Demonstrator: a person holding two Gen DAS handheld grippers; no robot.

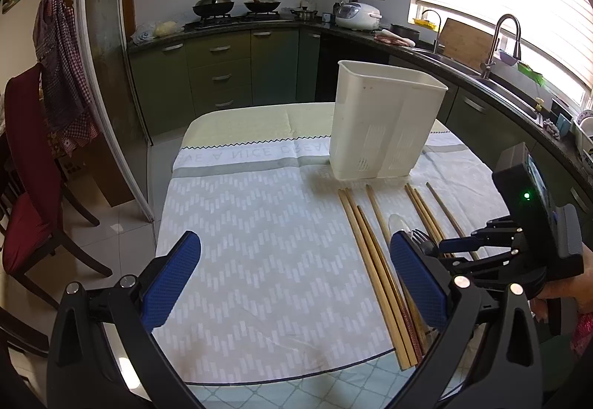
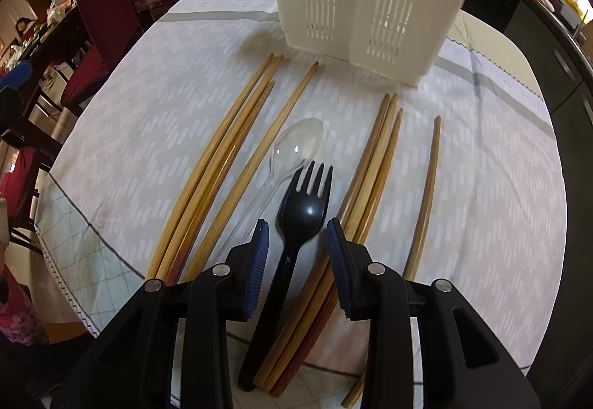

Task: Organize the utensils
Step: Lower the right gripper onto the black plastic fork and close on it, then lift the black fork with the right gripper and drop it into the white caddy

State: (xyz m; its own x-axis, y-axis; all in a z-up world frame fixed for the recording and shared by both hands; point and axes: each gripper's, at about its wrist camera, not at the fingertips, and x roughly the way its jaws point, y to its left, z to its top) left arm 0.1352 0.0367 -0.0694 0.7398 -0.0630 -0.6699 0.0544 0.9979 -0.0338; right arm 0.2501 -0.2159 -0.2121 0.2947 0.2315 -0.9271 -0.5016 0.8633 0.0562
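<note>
A black plastic fork (image 2: pixel 302 209) lies on the patterned cloth (image 2: pixel 148 112), its handle running between the fingers of my right gripper (image 2: pixel 297 223). The jaws stand partly closed with a gap on each side of the handle, so the pads do not touch it. A clear plastic spoon (image 2: pixel 300 142) lies just left of the fork. Wooden chopsticks lie in a left bunch (image 2: pixel 222 157), a right bunch (image 2: pixel 378 157) and a single one (image 2: pixel 430 186). The white slotted utensil holder (image 1: pixel 385 123) stands upright behind them. My left gripper (image 1: pixel 296 240) hovers wide open with nothing between its fingers, left of the right gripper (image 1: pixel 441 246).
The table's near edge runs just under the chopstick ends (image 2: pixel 259 383). A red chair (image 1: pixel 26 168) stands to the left of the table. Dark kitchen counters with a sink and tap (image 1: pixel 500 38) curve behind and to the right. A person's hand (image 1: pixel 563 294) holds the right gripper.
</note>
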